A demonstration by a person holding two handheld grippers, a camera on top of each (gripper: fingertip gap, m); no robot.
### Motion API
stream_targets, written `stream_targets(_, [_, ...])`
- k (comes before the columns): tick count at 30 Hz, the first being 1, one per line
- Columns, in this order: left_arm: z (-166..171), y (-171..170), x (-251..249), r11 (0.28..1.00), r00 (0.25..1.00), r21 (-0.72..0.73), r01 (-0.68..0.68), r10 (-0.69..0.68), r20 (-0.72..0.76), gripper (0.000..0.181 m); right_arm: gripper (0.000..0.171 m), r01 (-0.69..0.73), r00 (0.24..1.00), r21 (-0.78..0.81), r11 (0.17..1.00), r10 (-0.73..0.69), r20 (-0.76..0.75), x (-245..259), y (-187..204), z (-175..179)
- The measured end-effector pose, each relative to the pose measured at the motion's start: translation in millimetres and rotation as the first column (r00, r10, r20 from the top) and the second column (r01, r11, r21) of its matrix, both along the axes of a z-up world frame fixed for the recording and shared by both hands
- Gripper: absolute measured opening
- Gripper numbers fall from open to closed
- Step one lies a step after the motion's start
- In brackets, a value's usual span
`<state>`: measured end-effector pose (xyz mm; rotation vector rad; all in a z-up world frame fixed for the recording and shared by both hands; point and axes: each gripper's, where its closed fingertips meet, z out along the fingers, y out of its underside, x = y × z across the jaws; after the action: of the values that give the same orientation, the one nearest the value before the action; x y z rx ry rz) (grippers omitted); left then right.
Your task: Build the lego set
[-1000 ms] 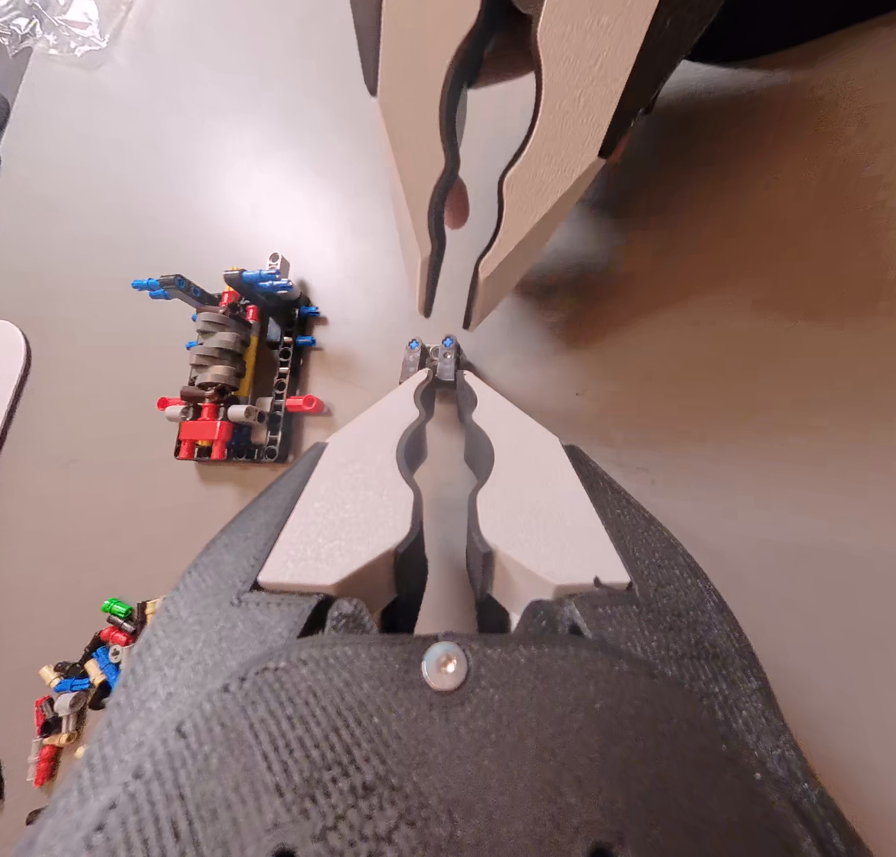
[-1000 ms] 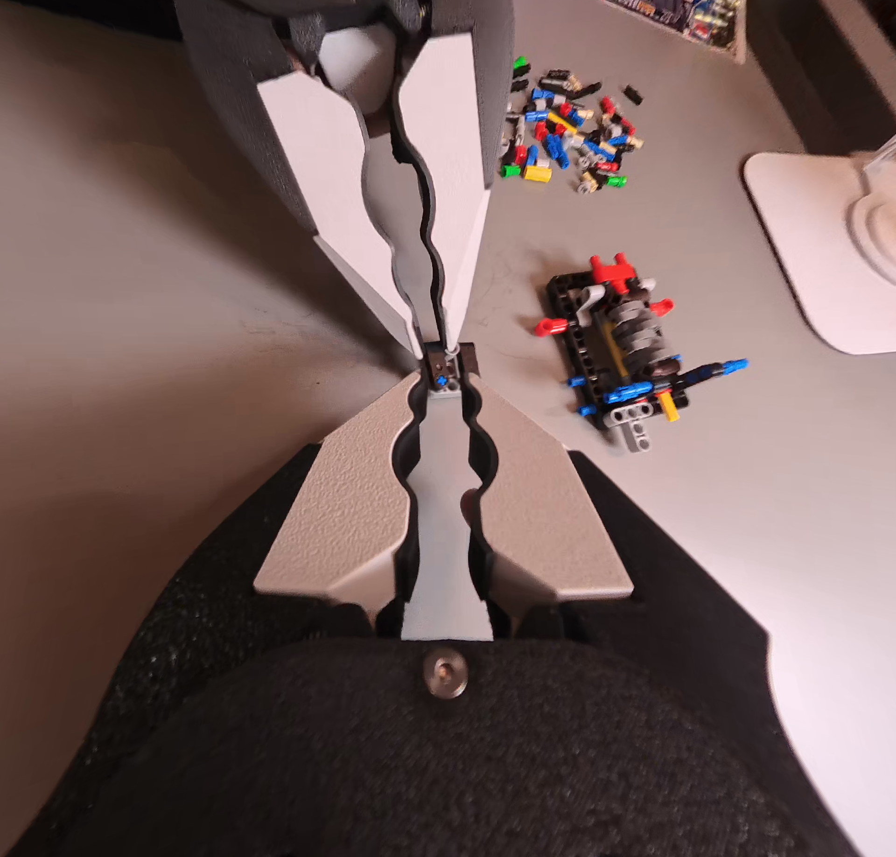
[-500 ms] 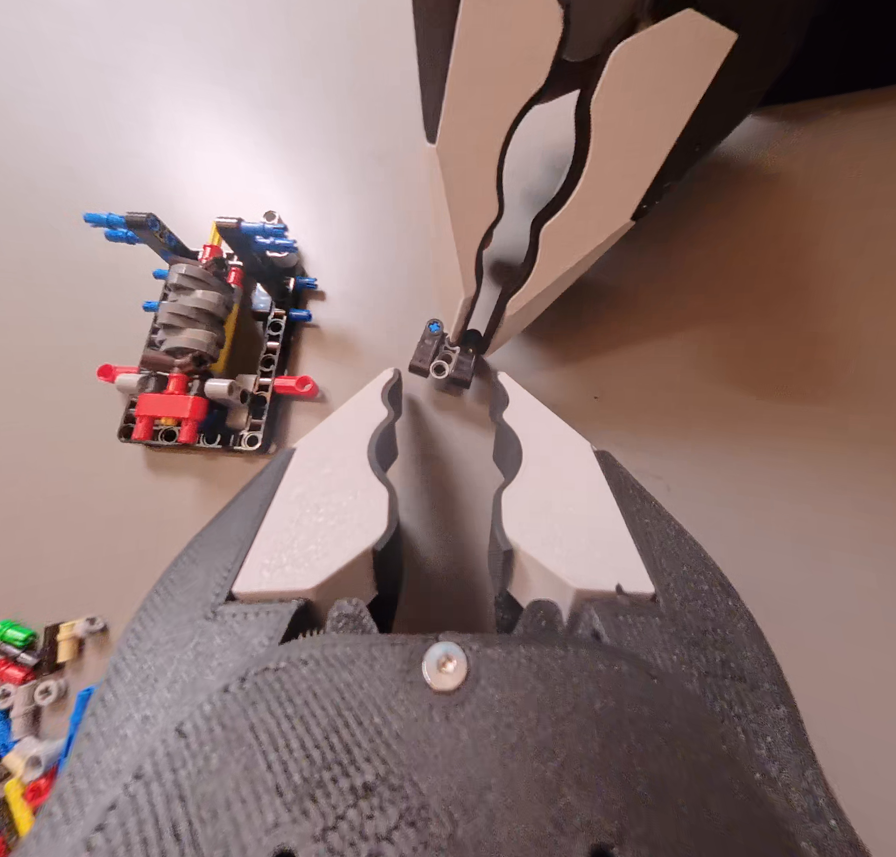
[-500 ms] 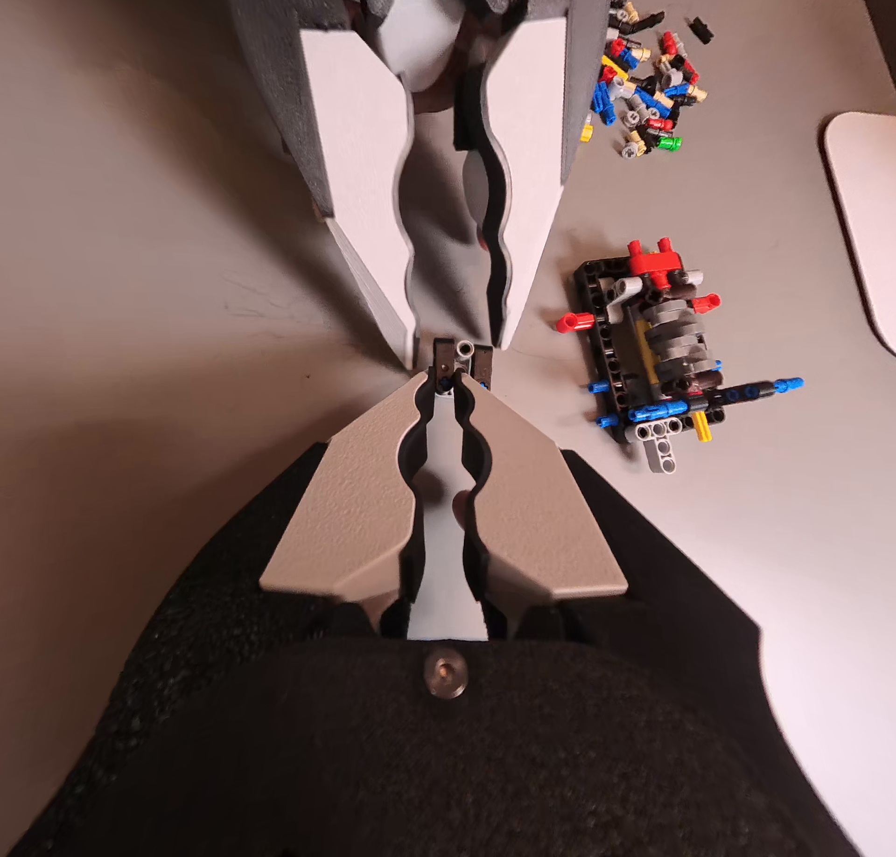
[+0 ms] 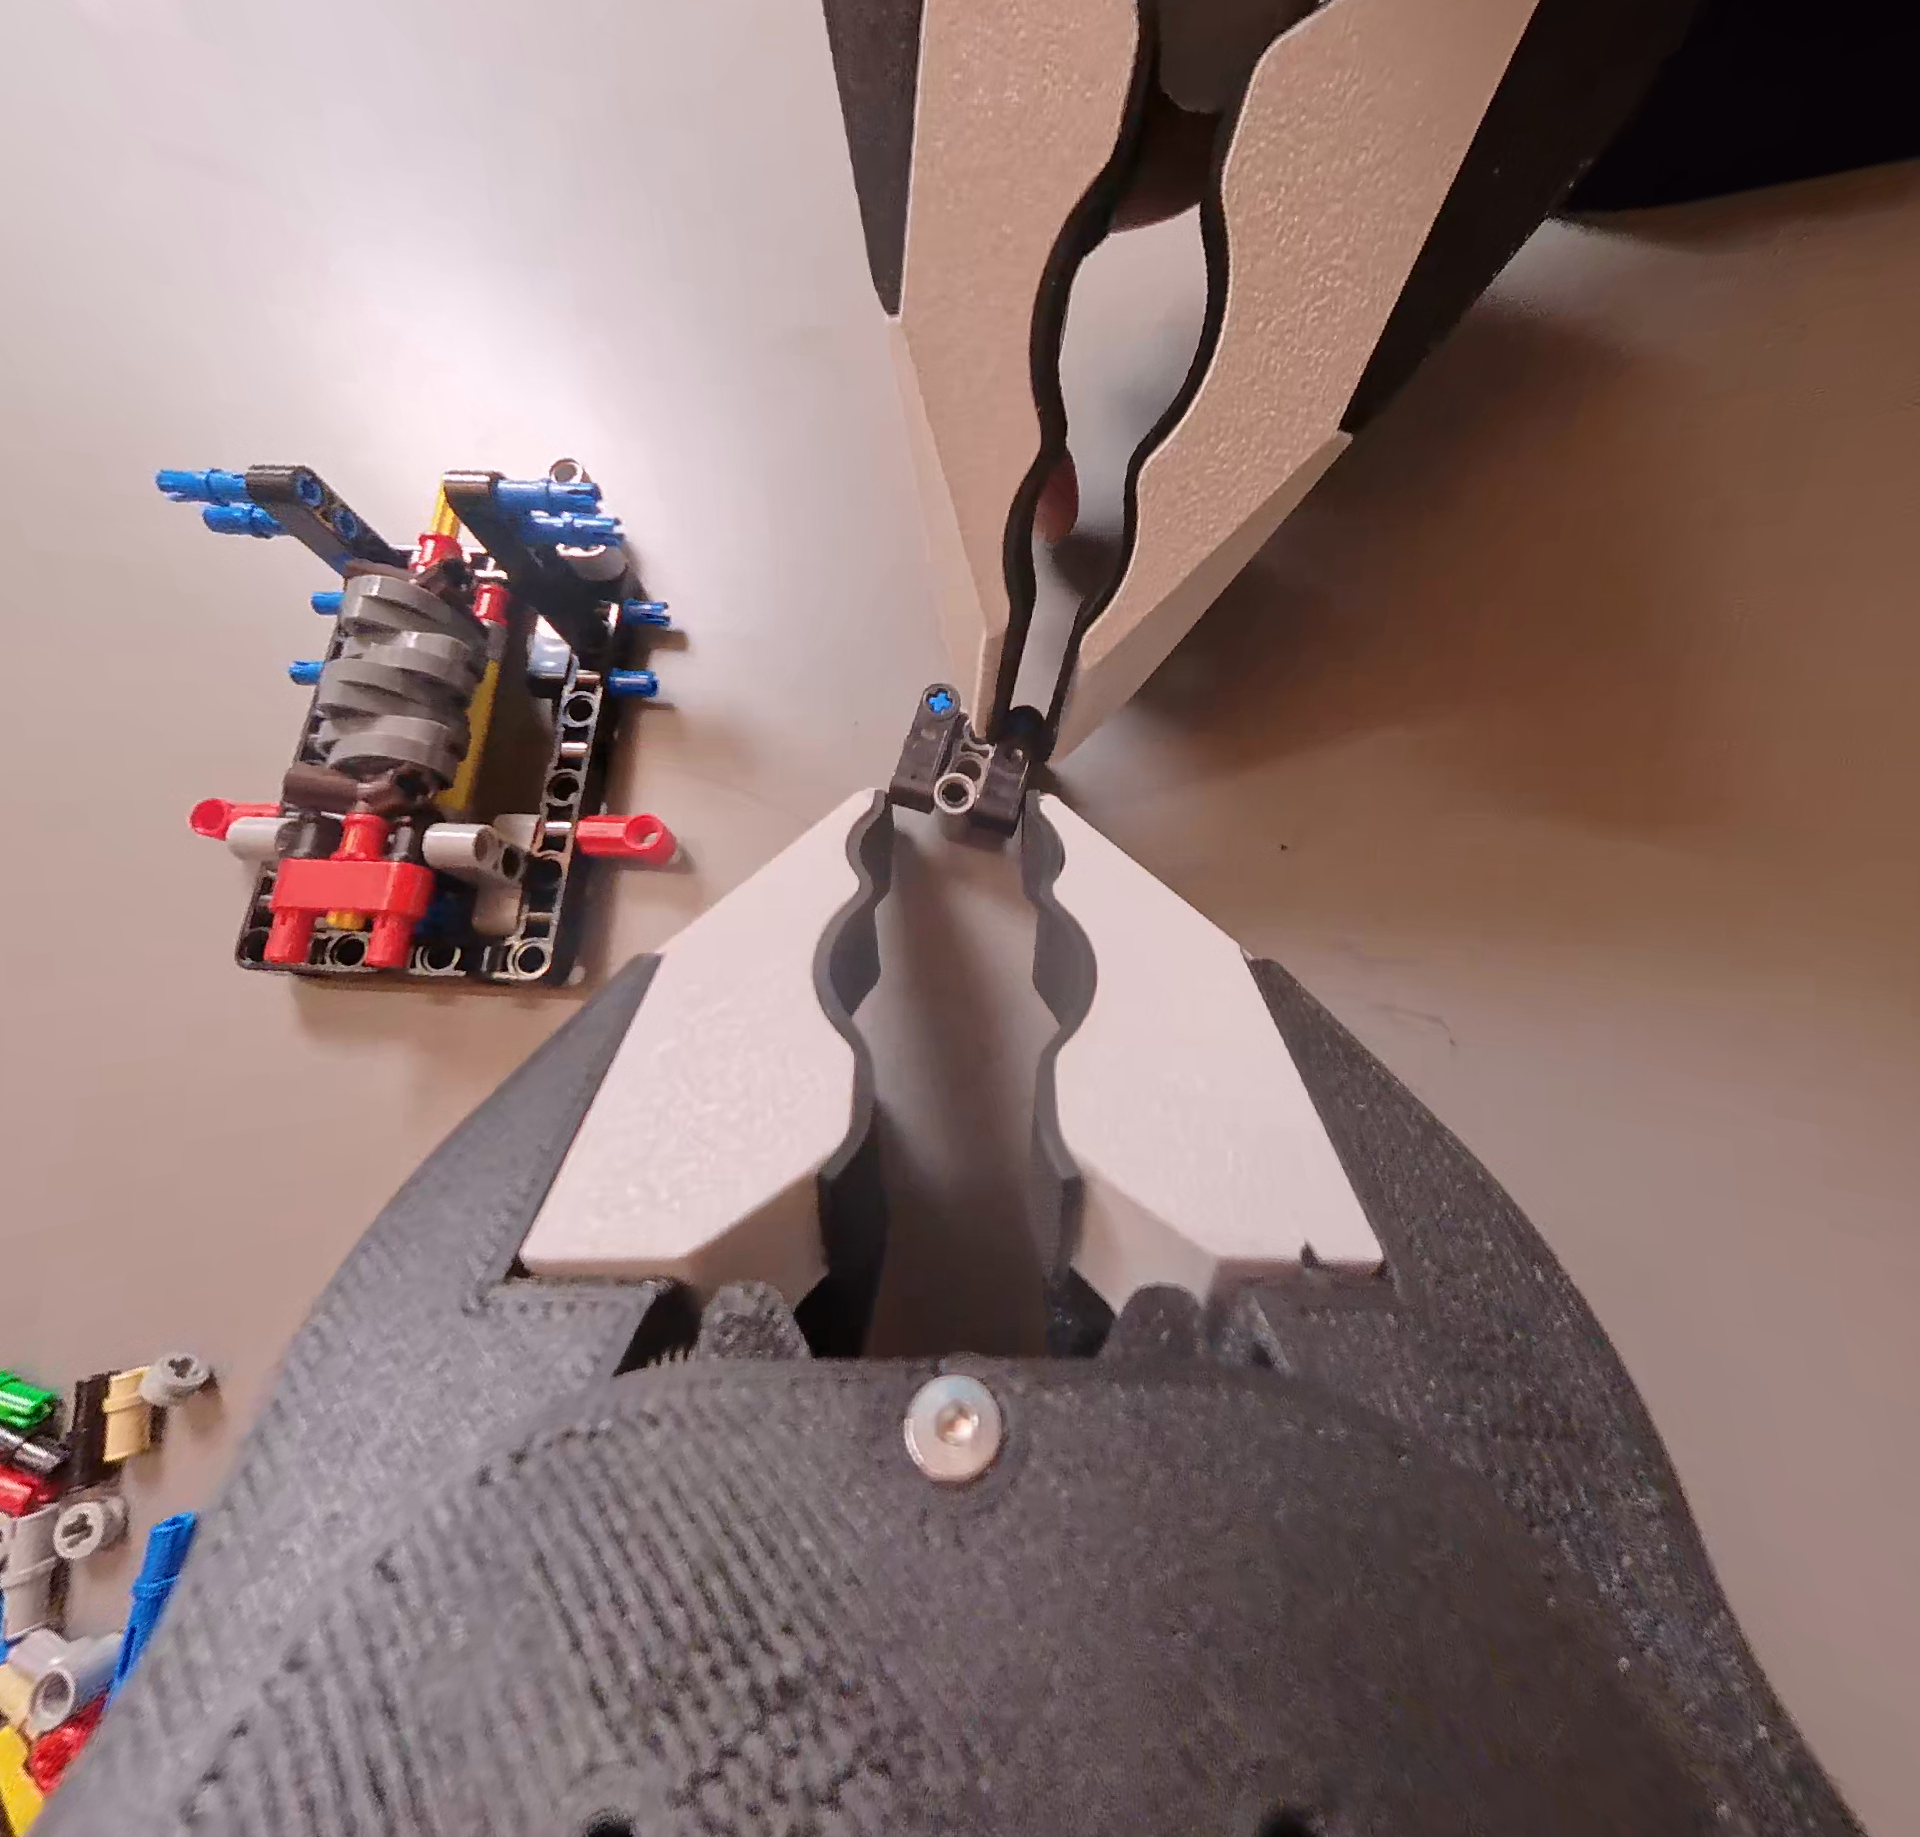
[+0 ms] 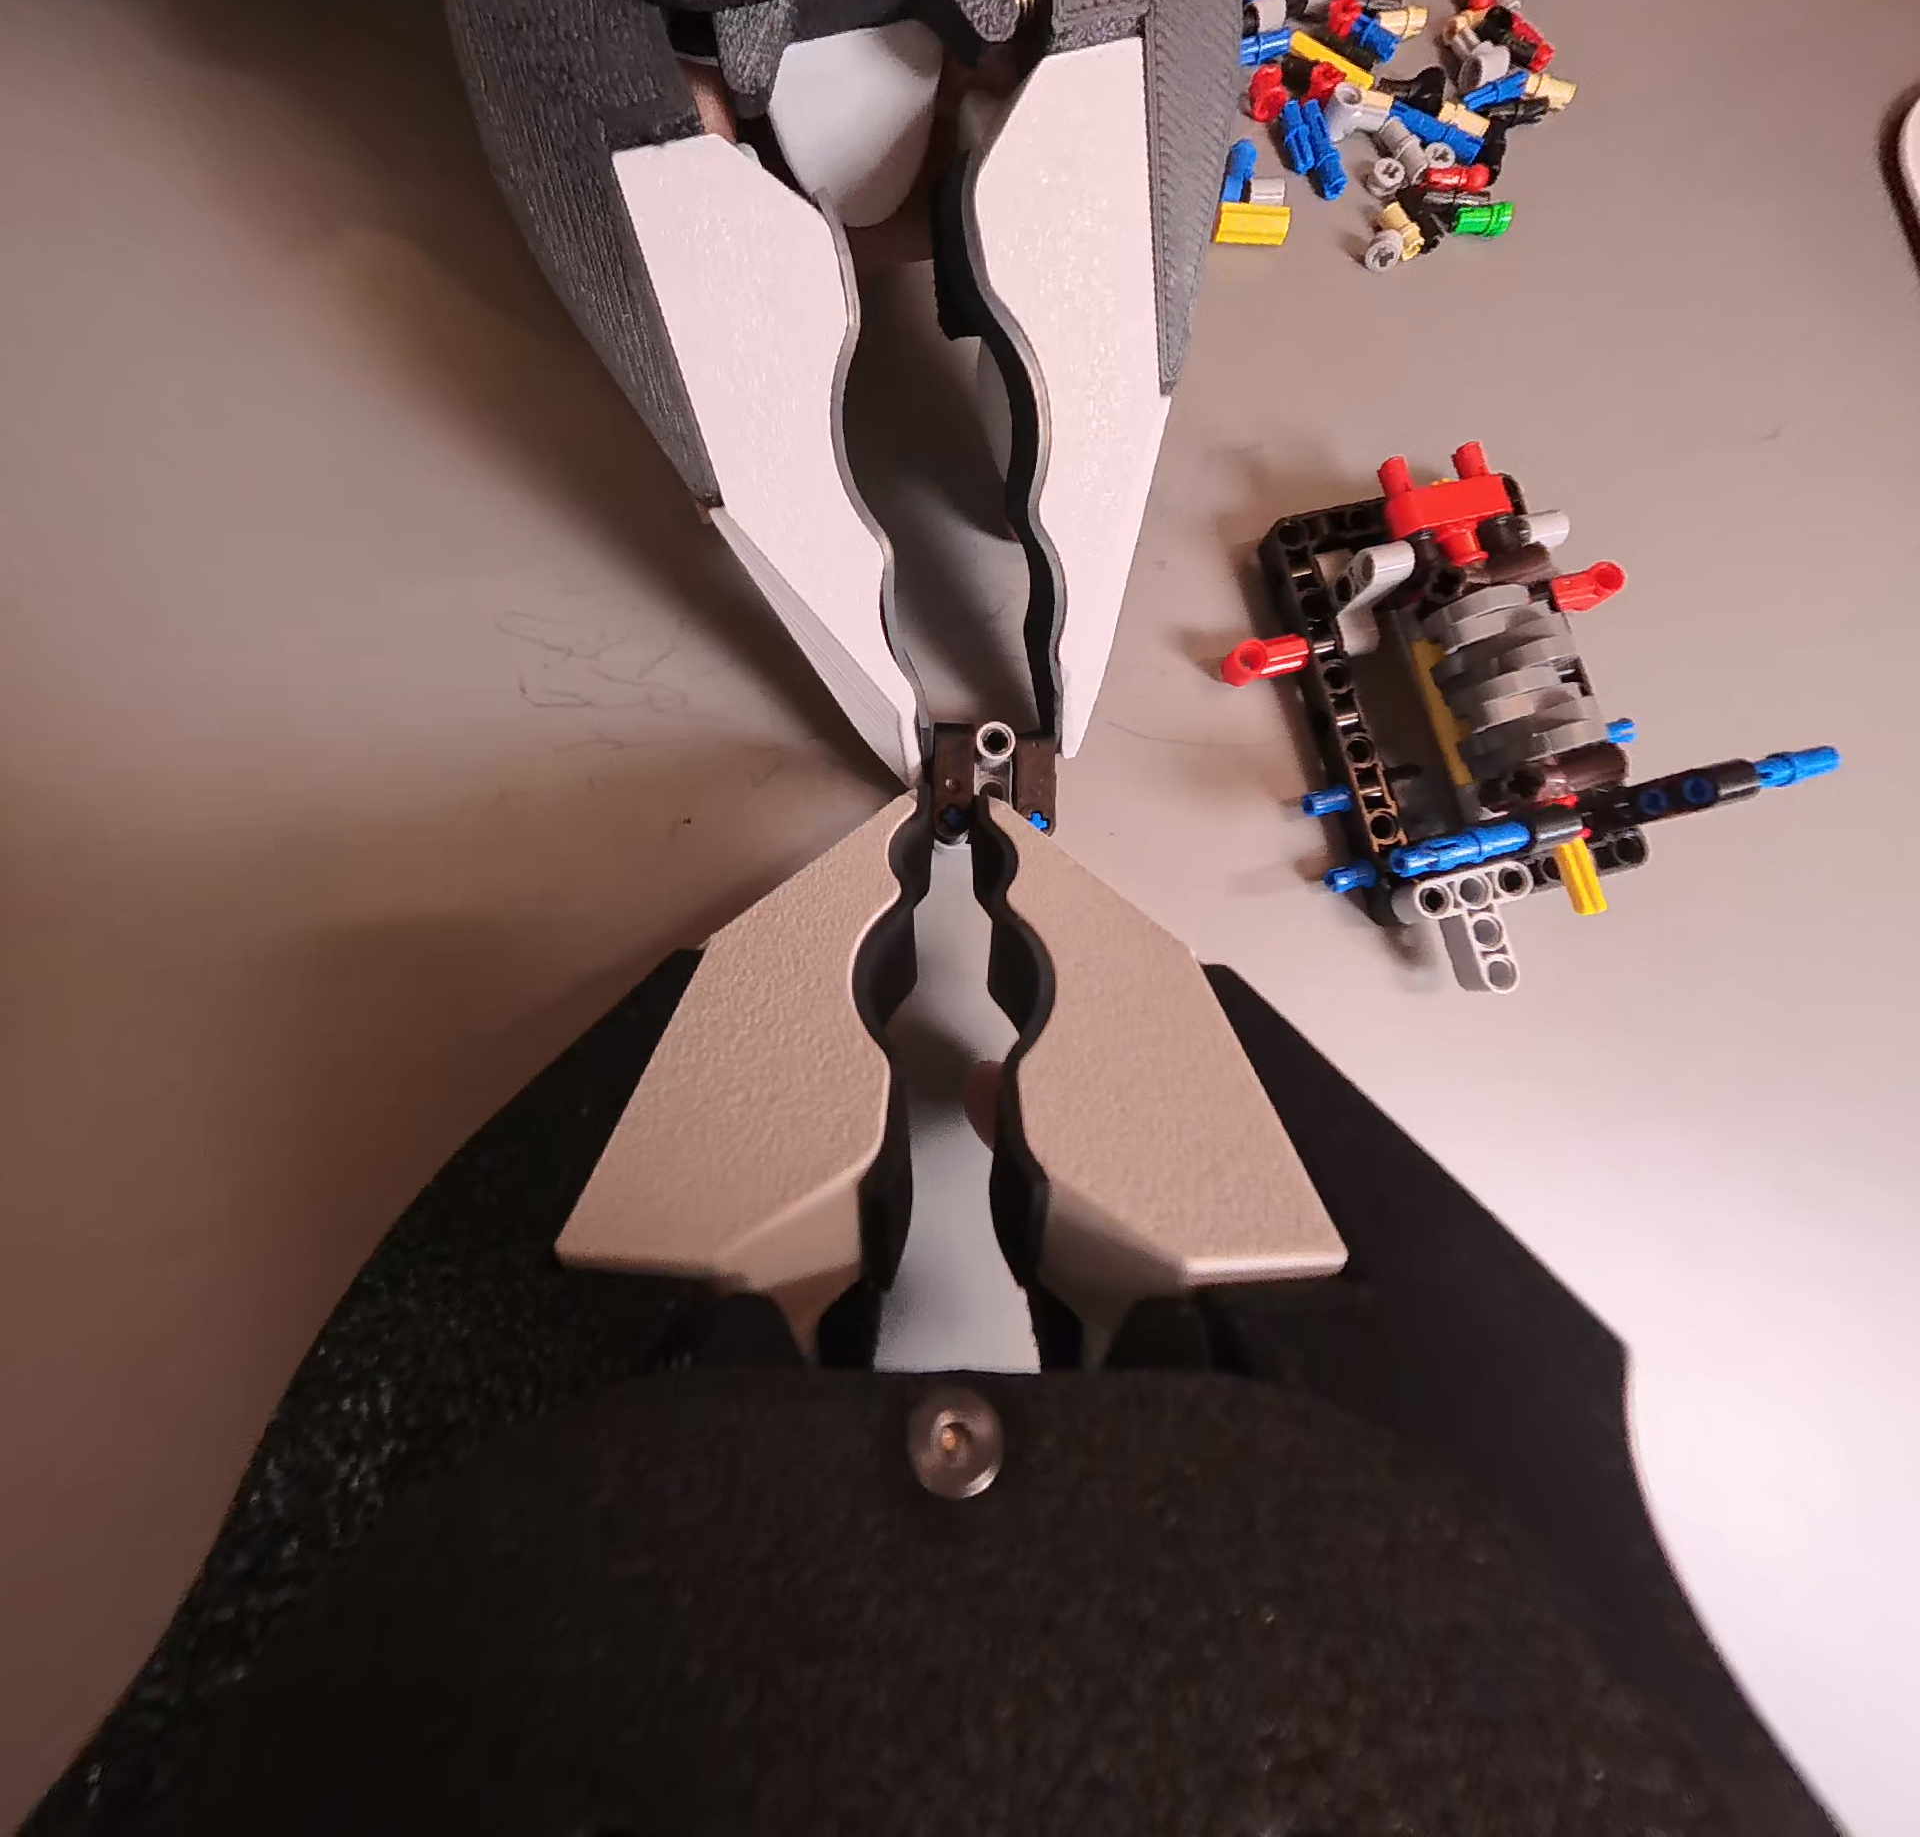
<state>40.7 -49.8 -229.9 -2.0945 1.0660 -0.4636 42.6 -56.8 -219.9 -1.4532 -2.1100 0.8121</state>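
Resting on the grey table (image 6: 312,437), the largest lego thing is the half-built frame assembly (image 6: 1475,707), a black rectangle carrying grey discs, red connectors and blue pins. Taking that assembly as landmark: the heap of loose pieces (image 6: 1392,94) lies beyond it in the right wrist view, well apart, and the two grippers meet tip to tip to its side, near but not touching it.

Between those tips sits the small black-and-grey connector cluster (image 5: 961,774). The right gripper (image 6: 951,816) is clenched on one black end of it. The left gripper (image 5: 956,816) has its fingers spread about as wide as the cluster, flanking its outer faces; whether they press it I cannot tell.

The risk, as I judge it, is in the hand-over: the cluster is tiny and held only at one end, so a squeeze from the left that lands off-centre could twist it, pop a blue pin (image 5: 941,701) loose, or flick the whole piece onto the table.
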Motion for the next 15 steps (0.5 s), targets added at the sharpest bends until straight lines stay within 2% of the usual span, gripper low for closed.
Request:
stream_targets(7, [0,0,-2,1.0,1.0,-0.007,-0.001,0.001,0.013,0.024,0.007,0.016,1.0,-0.002,1.0,-0.016,-0.017,0,0,1])
stream_targets(9, [0,0,-3,1.0,1.0,0.011,0.007,-0.007,-0.004,0.024,0.022,0.028,0.999,-0.006,1.0,-0.029,-0.045,2,3,12])
stream_targets(11, [0,-2,-3,0.999,0.999,0.023,0.033,-0.033,-0.005,0.024,0.029,0.057,0.995,0.01,0.998,-0.056,-0.081,2,12,24])
stream_targets(13, [0,-3,-1,0.997,0.998,0.03,0.067,-0.067,0.0,0.024,0.042,0.049,0.998,0.03,0.998,-0.048,-0.035,3,14,14])
stream_targets(15, [0,-3,0,0.994,0.995,0.041,0.1,-0.1,0.004,0.024,0.045,0.03,0.999,0.033,0.999,-0.03,0.014,1,9,-1])
